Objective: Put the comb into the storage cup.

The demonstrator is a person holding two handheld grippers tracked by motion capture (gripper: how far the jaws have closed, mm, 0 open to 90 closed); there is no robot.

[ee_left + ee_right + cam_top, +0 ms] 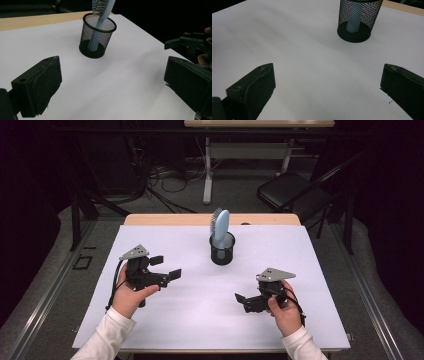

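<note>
High view: hairbrush [220, 226] stands handle-down in mesh cup [222, 251], mid-desk [150, 320], far side. Left gripper [166, 268] and right gripper [241, 299] both wide, empty, well apart from cup. Looks like approach stage; next move likely reach, close on brush head.

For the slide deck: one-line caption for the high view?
Both hand-held grippers, left gripper and right gripper, open over white table, flanking mesh cup holding blue hairbrush.

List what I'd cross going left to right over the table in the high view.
Left gripper, open → black mesh cup with the blue hairbrush standing in it → right gripper, open.
</note>
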